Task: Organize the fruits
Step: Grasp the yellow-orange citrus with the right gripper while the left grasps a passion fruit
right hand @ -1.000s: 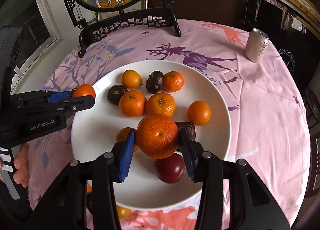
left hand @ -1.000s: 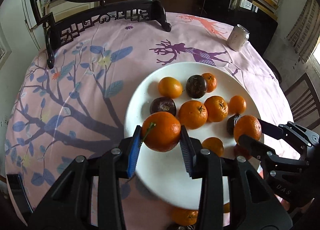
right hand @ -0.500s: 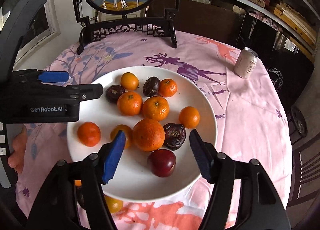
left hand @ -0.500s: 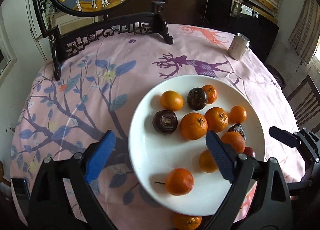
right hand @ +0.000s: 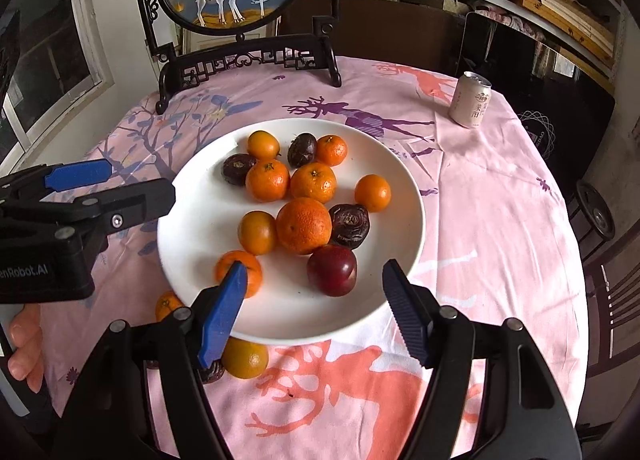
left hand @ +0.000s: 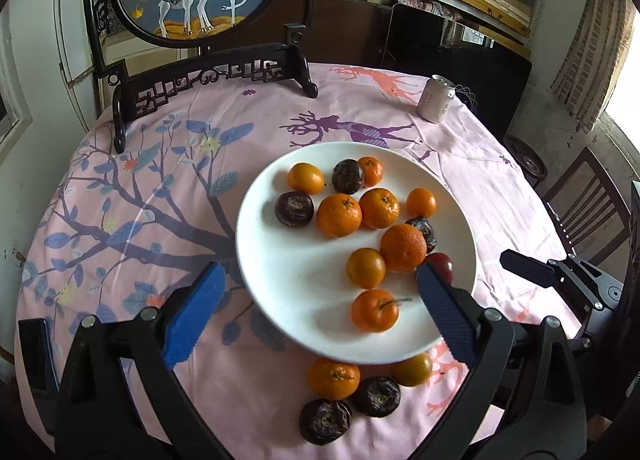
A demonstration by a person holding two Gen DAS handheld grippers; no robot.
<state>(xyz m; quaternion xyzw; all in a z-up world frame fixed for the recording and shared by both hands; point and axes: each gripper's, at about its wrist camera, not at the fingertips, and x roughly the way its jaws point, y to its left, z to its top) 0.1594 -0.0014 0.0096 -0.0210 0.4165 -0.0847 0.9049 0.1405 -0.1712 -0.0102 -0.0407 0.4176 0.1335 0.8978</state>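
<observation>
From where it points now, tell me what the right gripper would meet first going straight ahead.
Likely the dark red plum on the white plate. The right gripper is open and empty, the plum just beyond its fingertips; depth is hard to judge.

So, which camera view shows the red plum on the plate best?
The right wrist view: the red plum lies whole and unobstructed near the plate's front. In the left wrist view, it is mostly hidden behind a gripper finger and the big orange.

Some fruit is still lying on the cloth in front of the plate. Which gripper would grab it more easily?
Probably the left gripper: it is open and empty, and the loose fruit lies nearer its fingers.
</observation>
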